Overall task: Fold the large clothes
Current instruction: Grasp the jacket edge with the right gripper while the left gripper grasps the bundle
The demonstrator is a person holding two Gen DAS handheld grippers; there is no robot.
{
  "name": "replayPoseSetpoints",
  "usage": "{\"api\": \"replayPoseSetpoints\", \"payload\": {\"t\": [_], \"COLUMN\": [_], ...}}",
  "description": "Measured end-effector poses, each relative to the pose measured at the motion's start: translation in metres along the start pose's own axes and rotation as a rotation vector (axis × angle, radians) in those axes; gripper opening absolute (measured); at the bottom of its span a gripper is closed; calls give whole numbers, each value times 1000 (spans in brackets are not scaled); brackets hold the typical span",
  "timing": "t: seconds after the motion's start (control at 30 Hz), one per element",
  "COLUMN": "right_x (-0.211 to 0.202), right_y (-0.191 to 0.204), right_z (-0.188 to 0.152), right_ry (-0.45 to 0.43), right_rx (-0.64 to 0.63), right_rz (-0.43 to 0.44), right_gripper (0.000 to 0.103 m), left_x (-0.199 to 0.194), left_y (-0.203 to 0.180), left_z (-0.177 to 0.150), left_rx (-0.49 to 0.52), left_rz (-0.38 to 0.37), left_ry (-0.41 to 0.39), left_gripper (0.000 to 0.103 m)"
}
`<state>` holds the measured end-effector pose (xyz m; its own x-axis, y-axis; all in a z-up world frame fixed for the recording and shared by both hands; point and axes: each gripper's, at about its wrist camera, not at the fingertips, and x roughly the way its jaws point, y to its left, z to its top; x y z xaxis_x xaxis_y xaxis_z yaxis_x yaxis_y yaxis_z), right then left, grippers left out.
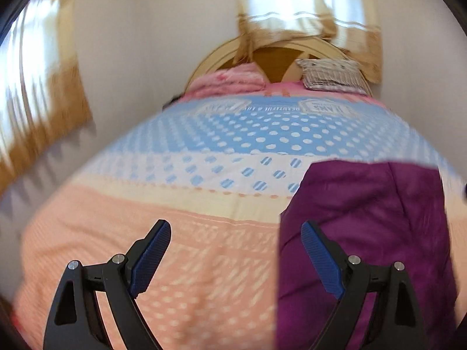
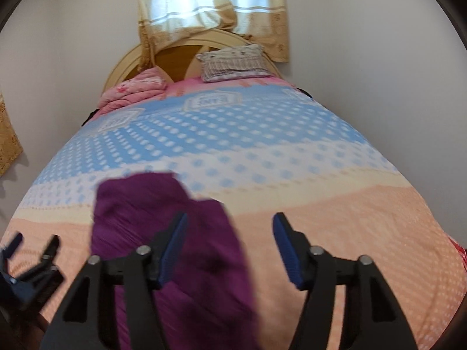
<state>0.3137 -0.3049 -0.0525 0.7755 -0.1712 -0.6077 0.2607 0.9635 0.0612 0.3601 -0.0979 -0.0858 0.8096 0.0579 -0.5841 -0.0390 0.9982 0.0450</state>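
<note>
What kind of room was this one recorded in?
A bedroom, most likely in a home: a bed with a dotted cover, a pillow against the arched headboard, and a curtained window behind. A purple garment lies on the bed.

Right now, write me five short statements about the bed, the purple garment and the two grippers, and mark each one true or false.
1. The purple garment lies on the bedspread. True.
2. The left gripper clamps the garment. False: its jaws stand open with nothing between them.
3. A patterned pillow leans at the headboard. True.
4. The right gripper is shut tight. False: its jaws stand apart and grip nothing.
5. The curtain behind the bed is dark blue. False: it is cream and tan.
</note>
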Motion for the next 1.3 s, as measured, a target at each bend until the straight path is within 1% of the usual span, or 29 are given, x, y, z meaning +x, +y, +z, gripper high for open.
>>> {"api": "replayPoseSetpoints", "payload": {"t": [0.07, 0.13, 0.17, 0.27, 0.33, 0.53, 0.7, 0.8, 1.07, 1.3], "right_x": [22, 41, 53, 77, 85, 96, 99, 102, 112, 114], "right_y": [17, 17, 13, 0, -10, -25, -28, -31, -40, -41], "right_z": [-1, -9, -15, -31, -38, -50, -59, -66, -77, -80], "right_ry": [8, 31, 40, 80, 96, 114, 134, 147, 183, 196], "right_rx": [-5, 1, 9, 2, 9, 25, 41, 56, 89, 95], "right_rz": [-5, -21, -46, -90, -91, -96, -85, -78, -58, -60], "right_gripper": [50, 42, 41, 41, 41, 41, 41, 41, 43, 45], "left_x": [9, 16, 20, 35, 45, 58, 68, 71, 74, 78], "left_y": [-4, -19, -31, -57, -67, -89, -94, -97, -109, -112], "left_z": [2, 3, 1, -9, -14, -29, -36, -41, -50, -53], "left_rx": [-32, -16, 9, 80, 95, 136, 144, 151, 200, 210], "left_rz": [-15, -26, -10, 24, 7, -23, -76, -91, -65, -64], "left_ry": [18, 21, 20, 23, 38, 45, 82, 101, 97, 103], "left_gripper": [91, 91, 91, 91, 91, 92, 92, 93, 94, 95]}}
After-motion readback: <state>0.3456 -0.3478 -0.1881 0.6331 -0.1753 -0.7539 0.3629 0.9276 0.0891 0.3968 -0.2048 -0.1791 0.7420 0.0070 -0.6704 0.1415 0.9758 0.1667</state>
